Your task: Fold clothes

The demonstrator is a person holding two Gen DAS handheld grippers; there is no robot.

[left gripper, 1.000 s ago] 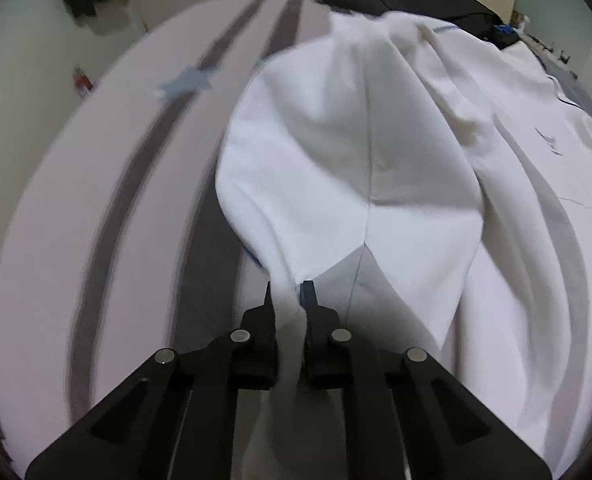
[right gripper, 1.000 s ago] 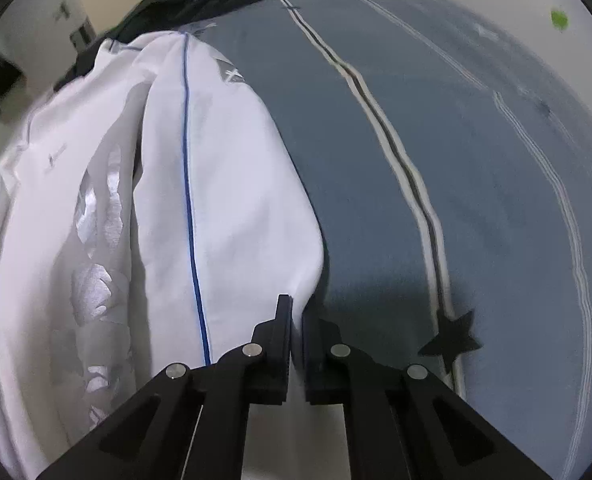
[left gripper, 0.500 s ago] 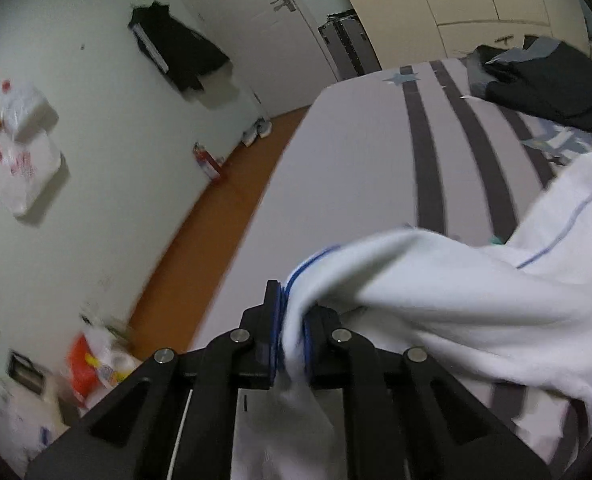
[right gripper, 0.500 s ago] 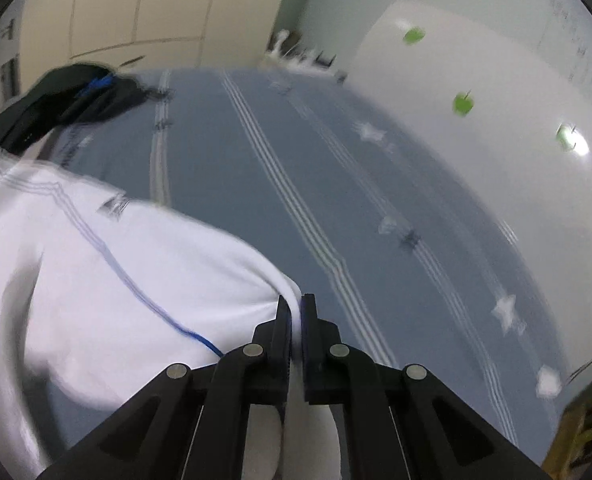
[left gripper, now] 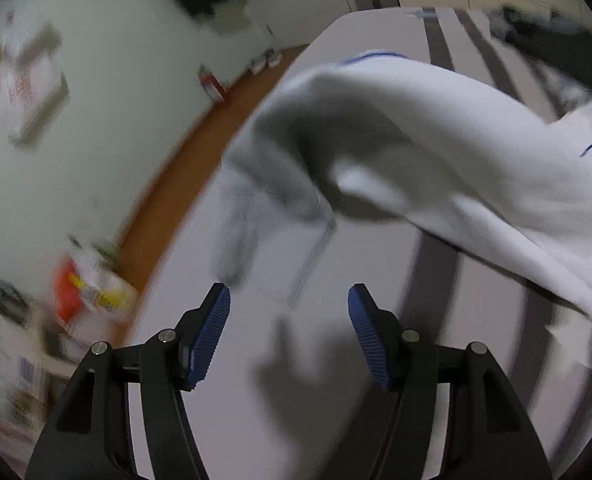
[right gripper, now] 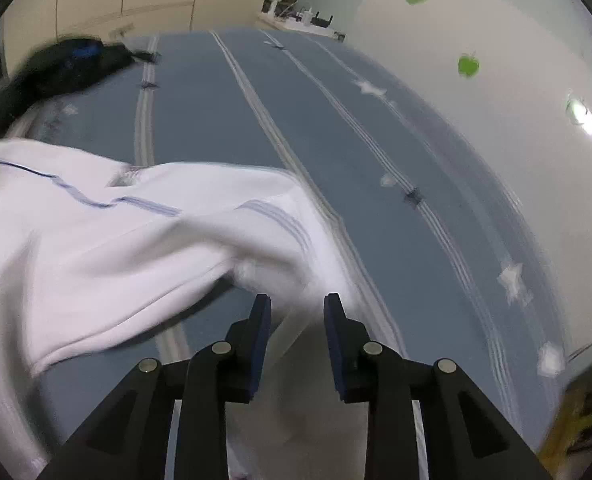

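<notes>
Through my left wrist camera, the left tongs [left gripper: 289, 300] stand wide open with nothing between the blue ribbed pads [left gripper: 210, 332]. The white garment [left gripper: 416, 148] is blurred, thick and soft, with a thin blue line near its top edge. It hangs in a long swath running from about 11 o'clock down to 4 o'clock, clear of the pads, its ribbed cuff end drooping toward 9 o'clock above the bed [left gripper: 336, 380]. The bed cover here looks pale with dark stripes. A dark garment [left gripper: 556, 40] lies at 1 o'clock, and orange floor [left gripper: 184, 168] shows at 9 o'clock.

Through my right wrist camera, the right tongs [right gripper: 297, 308] are partly open, a clear gap between the fingers; white cloth sits in that gap, though I cannot tell if it touches either pad. The white garment [right gripper: 116, 248] stretches from 9 o'clock to the tongs at 6 o'clock, blue piping running along its length, over the blue striped bed [right gripper: 336, 140]. The dark garment [right gripper: 56, 68] lies at 10 o'clock.
</notes>
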